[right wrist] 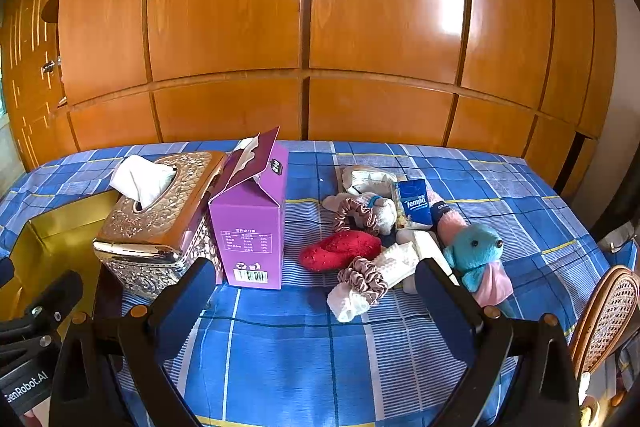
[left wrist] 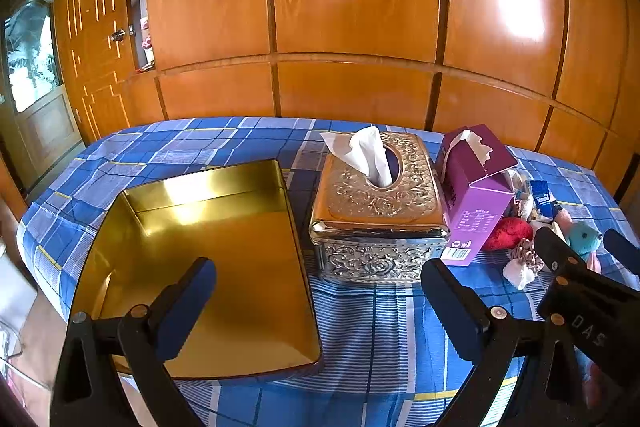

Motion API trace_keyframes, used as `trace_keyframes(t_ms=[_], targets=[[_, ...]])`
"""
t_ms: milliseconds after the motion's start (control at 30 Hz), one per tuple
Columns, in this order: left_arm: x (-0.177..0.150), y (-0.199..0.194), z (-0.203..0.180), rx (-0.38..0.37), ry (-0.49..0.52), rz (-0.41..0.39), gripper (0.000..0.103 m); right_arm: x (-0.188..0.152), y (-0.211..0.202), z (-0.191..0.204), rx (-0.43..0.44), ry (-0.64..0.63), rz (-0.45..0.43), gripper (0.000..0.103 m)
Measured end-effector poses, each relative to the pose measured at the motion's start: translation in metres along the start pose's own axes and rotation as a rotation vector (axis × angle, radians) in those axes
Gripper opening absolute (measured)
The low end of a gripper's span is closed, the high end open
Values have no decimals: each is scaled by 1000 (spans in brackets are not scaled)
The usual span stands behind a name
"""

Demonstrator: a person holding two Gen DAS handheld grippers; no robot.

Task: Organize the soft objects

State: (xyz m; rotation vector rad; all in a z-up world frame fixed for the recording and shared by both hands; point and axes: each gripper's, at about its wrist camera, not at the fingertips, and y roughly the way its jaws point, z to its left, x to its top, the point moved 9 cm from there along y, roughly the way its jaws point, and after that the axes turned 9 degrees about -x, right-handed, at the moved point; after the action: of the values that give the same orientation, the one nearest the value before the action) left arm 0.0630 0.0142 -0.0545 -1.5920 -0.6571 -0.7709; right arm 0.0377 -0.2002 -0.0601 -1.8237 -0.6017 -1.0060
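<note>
A heap of soft things lies on the blue checked cloth (right wrist: pixel 280 347): a red plush piece (right wrist: pixel 340 250), a blue plush toy (right wrist: pixel 476 251) in pink, two satin scrunchies (right wrist: pixel 362 277), white socks (right wrist: pixel 394 261) and a blue Tempo tissue pack (right wrist: pixel 416 205). The gold tin tray (left wrist: pixel 240 267) sits empty at the left. My left gripper (left wrist: pixel 316 303) hangs open over the tray's right edge. My right gripper (right wrist: pixel 316 301) is open just short of the heap, nothing between its fingers. In the left wrist view the heap (left wrist: pixel 516 239) shows at the right, partly hidden by the right gripper's fingers (left wrist: pixel 560 255).
An ornate metal tissue box (left wrist: pixel 376 211) with a tissue sticking out stands between tray and heap. A purple carton (right wrist: pixel 252 227) with its top open leans against it. Wooden wardrobe doors (right wrist: pixel 312 27) close off the back. A rattan chair back (right wrist: pixel 608 311) is at the right edge.
</note>
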Motion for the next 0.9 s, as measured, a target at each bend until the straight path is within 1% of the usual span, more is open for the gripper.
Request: trace_keyframes(t_ms=[900], targets=[[-1,-6,-1,-6,7,-8,103,2,-3,-6,-8,10,-13,102]])
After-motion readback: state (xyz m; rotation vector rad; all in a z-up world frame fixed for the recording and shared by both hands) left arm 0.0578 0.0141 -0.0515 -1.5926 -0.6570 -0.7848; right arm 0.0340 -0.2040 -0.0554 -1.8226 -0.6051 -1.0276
